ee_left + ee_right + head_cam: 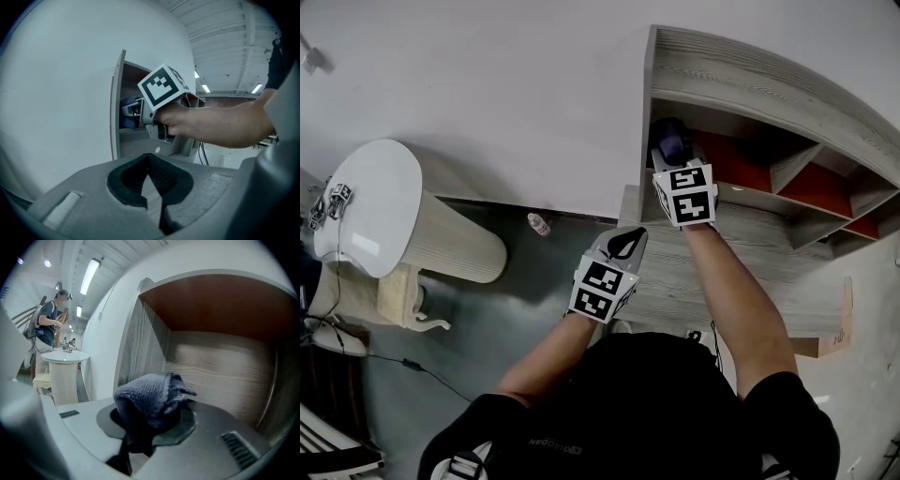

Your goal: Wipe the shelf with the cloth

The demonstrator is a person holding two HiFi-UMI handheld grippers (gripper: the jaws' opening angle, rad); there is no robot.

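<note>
wiping the shelf: we hold the cloth bunched in the right gripper, jaws clenched on the blue wad, which bulges up and forward past their tips, inside the end compartment of the wood-grain shelf. the relation that counts: a pale board lies dead ahead of the jaws, just beyond the cloth, and we cannot tell whether the fabric touches it yet. the wad has no clear long axis. the board's long run stretches away to the right of the jaws, so we judge that a press forward and a sweep that way is what the wipe calls for. the compartment's side wall stands close on the left of the jaws and a red-brown panel closes in above them, leaving little room to swing on those sides. the left gripper waits outside, jaws drawn together on nothing, with the right gripper ahead of and above them and a lower ledge of the shelf under their tips. it is the farther hand and we judge it has no part in the stroke. off to the left of the right jaws, well apart from the shelf, stand a round white table and a person beside it. a small bottle lies on the floor by the wall, clear of any sweep.
</note>
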